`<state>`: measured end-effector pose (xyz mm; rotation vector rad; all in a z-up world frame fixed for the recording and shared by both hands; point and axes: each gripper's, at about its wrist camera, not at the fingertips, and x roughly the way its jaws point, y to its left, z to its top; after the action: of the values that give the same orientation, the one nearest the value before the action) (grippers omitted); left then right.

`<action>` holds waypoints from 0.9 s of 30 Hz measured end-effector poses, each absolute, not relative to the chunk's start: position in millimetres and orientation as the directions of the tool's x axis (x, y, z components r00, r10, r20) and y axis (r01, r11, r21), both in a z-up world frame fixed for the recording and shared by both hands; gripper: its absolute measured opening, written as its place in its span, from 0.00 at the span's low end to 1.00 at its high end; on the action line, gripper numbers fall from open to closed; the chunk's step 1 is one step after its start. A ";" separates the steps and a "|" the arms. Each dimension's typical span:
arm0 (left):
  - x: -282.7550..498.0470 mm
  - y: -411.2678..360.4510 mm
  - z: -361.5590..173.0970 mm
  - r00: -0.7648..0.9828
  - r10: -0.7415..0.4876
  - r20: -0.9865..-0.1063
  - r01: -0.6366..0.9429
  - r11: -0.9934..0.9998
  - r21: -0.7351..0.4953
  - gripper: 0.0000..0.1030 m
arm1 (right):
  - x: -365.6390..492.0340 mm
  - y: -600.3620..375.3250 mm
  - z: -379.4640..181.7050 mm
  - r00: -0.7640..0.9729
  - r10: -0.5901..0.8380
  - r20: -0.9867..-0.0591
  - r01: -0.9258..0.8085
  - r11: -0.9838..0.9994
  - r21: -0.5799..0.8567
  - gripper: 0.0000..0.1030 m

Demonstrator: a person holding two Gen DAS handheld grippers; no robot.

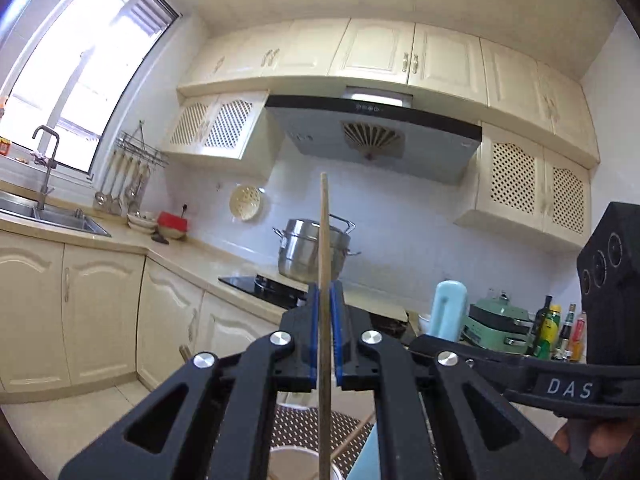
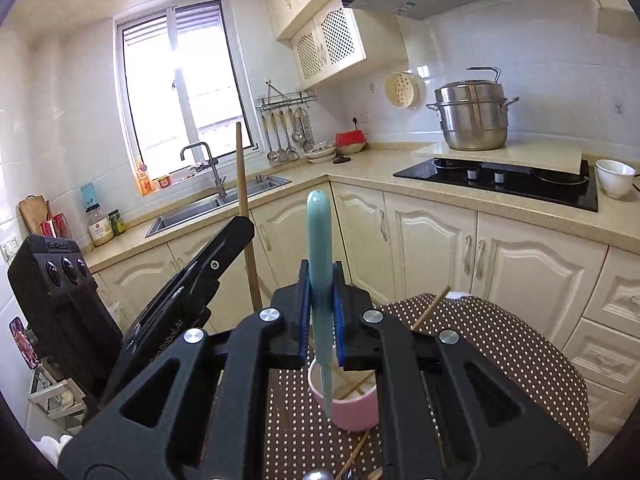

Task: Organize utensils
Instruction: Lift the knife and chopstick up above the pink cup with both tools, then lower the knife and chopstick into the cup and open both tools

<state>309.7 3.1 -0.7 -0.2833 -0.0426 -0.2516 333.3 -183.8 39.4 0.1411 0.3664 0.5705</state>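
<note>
My left gripper (image 1: 325, 300) is shut on a wooden chopstick (image 1: 324, 240) that stands upright; its lower end points down toward a cup (image 1: 304, 460) under the gripper. My right gripper (image 2: 321, 280) is shut on a light-blue utensil (image 2: 320, 240), held upright, its lower end inside a pink cup (image 2: 346, 404) on the polka-dot cloth (image 2: 500, 344). Chopsticks (image 2: 356, 386) lie in the cup. The left gripper and its chopstick (image 2: 244, 200) show at left in the right wrist view; the blue utensil (image 1: 450, 308) shows at right in the left wrist view.
Loose chopsticks (image 2: 354, 456) lie on the cloth near the cup. Behind are the counter (image 2: 360, 164), sink (image 2: 216, 204), stove (image 2: 496, 180), steel pot (image 2: 472, 120) and a white bowl (image 2: 614, 178). Bottles (image 1: 560, 332) stand at right.
</note>
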 end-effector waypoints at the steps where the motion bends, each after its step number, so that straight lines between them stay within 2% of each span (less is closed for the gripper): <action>1: 313.8 2.6 -0.7 0.970 -0.229 0.085 0.244 0.931 -0.272 0.05 | 338.3 -182.4 38.8 0.781 0.548 -0.301 -0.500 0.836 0.225 0.10; 10: 340.7 -4.6 -10.8 0.974 -0.187 0.127 0.212 0.949 -0.233 0.06 | 366.8 -183.1 15.0 0.770 0.543 -0.334 -0.487 0.839 0.243 0.10; 25: 347.0 -8.3 -33.4 0.977 -0.211 0.003 0.207 0.955 -0.214 0.07 | 366.2 -180.2 -12.2 0.752 0.537 -0.383 -0.463 0.843 0.273 0.10; 26: 346.8 -8.4 -34.2 0.977 -0.213 -0.008 0.206 0.955 -0.212 0.10 | 365.6 -180.2 -12.8 0.753 0.535 -0.384 -0.461 0.845 0.272 0.10; 27: 345.6 -7.7 -35.0 0.977 -0.214 -0.018 0.206 0.955 -0.213 0.20 | 365.2 -180.3 -13.2 0.754 0.532 -0.385 -0.458 0.846 0.272 0.10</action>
<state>345.6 -7.7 -35.0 -0.2115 0.0410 -0.2134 365.2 -180.3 -13.2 0.1647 0.4691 0.5426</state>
